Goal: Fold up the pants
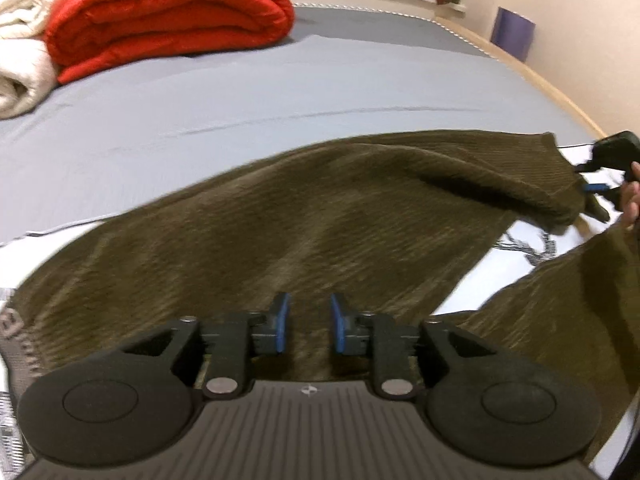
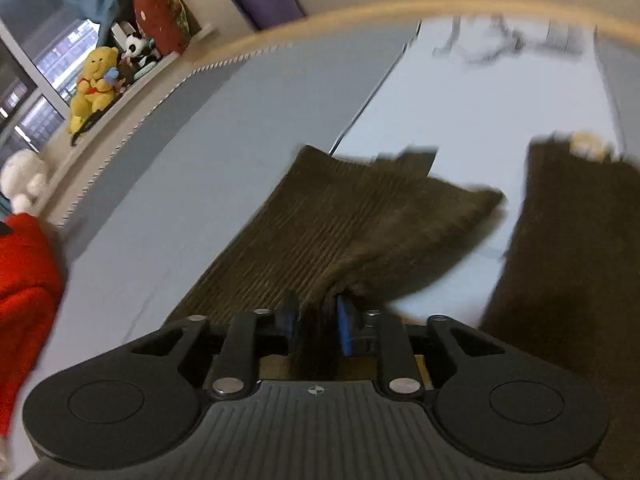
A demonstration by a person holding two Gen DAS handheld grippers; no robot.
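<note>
Olive-brown corduroy pants (image 1: 300,232) lie across the grey bed sheet (image 1: 240,96), one leg stretching to the right. My left gripper (image 1: 306,322) is open just above the pants, blue pads apart, nothing between them. My right gripper (image 2: 318,322) is shut on a bunched fold of the pants (image 2: 360,224) and lifts that leg's end off the bed. It also shows in the left wrist view (image 1: 600,188) at the far right, at the leg's hem. The other leg (image 2: 560,260) hangs dark at the right.
A folded red quilt (image 1: 168,16) and a cream blanket (image 1: 20,56) sit at the far left of the bed. Plush toys (image 2: 94,84) line a windowsill shelf. A white patterned cloth (image 2: 480,92) lies under the pants. The wooden bed edge (image 1: 560,92) runs along the right.
</note>
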